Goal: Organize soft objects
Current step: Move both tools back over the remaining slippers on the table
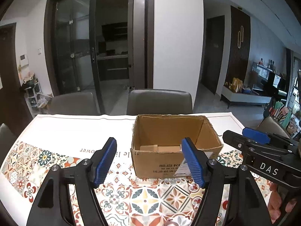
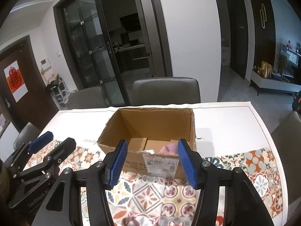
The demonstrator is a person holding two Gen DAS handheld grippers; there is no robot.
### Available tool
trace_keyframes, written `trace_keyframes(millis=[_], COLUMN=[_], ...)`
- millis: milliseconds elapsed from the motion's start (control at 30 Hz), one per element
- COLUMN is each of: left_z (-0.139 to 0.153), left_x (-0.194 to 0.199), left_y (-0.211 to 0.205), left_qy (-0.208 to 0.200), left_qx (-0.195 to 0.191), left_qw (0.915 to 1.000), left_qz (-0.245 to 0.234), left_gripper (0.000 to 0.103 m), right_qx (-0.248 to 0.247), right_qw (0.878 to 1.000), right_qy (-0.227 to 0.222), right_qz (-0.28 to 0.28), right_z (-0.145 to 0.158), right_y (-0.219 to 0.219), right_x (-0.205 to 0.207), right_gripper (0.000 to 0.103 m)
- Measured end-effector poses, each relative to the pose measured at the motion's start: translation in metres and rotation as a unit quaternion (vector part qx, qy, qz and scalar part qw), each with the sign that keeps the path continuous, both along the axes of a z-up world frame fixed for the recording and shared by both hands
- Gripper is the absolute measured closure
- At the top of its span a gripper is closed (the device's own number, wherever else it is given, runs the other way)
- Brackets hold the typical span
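An open cardboard box (image 1: 212, 145) stands on the table ahead of both grippers; it also shows in the right wrist view (image 2: 131, 158). A pink soft object (image 2: 168, 148) lies inside it at the near right corner, with something white beside it. My left gripper (image 1: 150, 162) is open and empty, held just short of the box's near wall. My right gripper (image 2: 150, 162) is open and empty, also in front of the box. The right gripper shows at the right in the left wrist view (image 1: 250, 141); the left gripper shows at the left in the right wrist view (image 2: 50, 143).
The table carries a white cloth (image 1: 75, 130) with a patterned tile border (image 2: 150, 194). Two grey chairs (image 1: 160, 101) stand at the far side. More chairs stand at the table's ends (image 2: 287, 137). Glass sliding doors are behind.
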State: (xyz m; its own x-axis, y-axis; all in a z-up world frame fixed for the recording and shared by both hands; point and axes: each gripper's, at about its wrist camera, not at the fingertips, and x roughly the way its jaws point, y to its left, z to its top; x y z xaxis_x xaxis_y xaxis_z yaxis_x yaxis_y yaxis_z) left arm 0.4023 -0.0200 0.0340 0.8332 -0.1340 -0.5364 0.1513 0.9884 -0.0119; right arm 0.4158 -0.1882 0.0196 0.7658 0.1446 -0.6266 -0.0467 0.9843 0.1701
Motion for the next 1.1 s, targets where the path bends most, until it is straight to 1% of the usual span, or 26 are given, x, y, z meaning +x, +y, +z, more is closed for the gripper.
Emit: trace_keyframes(millis=[167,367,600,700,800,1033,1100], left_z=[0.007,0.009,0.006,0.003,-0.002,-0.013,-0.016], left_x=[-0.027,-0.055,-0.086,-0.097,-0.108,-0.128,-0.134], left_y=[0.004,0.010,0.015,0.016,0.018,0.023,0.024], left_qy=[-0.007,0.001,0.011,0.017,0.022,0.042,0.044], left_qx=[-0.005,-0.011,-0.008,-0.009,-0.002,-0.004,0.000], left_qw=[1.0000,0.9999,0.9998,0.9998,0.9997,0.9991,0.9989], left_qz=[0.004,0.009,0.012,0.011,0.011,0.009,0.012], left_gripper=[0.029,0.028,0.025,0.025,0.024,0.023,0.021], right_qx=[-0.001,0.006,-0.009,-0.014,-0.017,-0.013,-0.015], right_qw=[1.000,1.000,1.000,1.000,1.000,1.000,1.000], right_qy=[-0.008,-0.011,-0.013,-0.012,-0.006,0.014,0.020], right_qz=[-0.001,-0.002,0.007,0.009,0.012,0.015,0.016], right_z=[0.009,0.015,0.016,0.014,0.010,0.001,-0.002], right_y=[0.002,0.005,0.014,0.016,0.018,0.021,0.024], right_x=[-0.023,-0.048,-0.078,-0.091,-0.103,-0.122,-0.129], right_gripper=[0.044,0.044,0.044,0.044,0.041,0.041,0.041])
